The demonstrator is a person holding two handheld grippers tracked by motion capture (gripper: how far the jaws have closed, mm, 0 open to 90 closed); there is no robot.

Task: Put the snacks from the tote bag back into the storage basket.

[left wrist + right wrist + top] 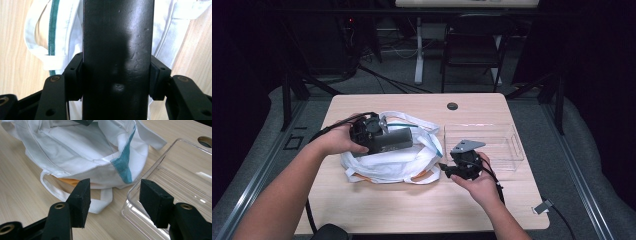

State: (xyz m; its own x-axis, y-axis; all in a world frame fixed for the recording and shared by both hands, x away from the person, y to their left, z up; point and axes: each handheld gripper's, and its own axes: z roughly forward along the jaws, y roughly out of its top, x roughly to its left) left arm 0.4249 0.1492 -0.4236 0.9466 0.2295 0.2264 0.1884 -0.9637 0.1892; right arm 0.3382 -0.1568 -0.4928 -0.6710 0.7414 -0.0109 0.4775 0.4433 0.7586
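A clear plastic tray (506,145) sits on the wooden table (377,205) — a black folding chair (472,42) stands beyond, on grey carpet.

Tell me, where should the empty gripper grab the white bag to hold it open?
Probably the rim of the white bag by the blue-green strip. That edge stands up a little, nearest the right gripper, whose jaws are open with nothing between them. Come in from the clear box side, one jaw inside and one outside.

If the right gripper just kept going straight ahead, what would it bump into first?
Probably the white cloth bag. The right gripper stands open with nothing between its jaws, aimed at the bag's near edge, with the clear plastic box just to its side. Depth is hard to judge, so it might clip the box's corner.
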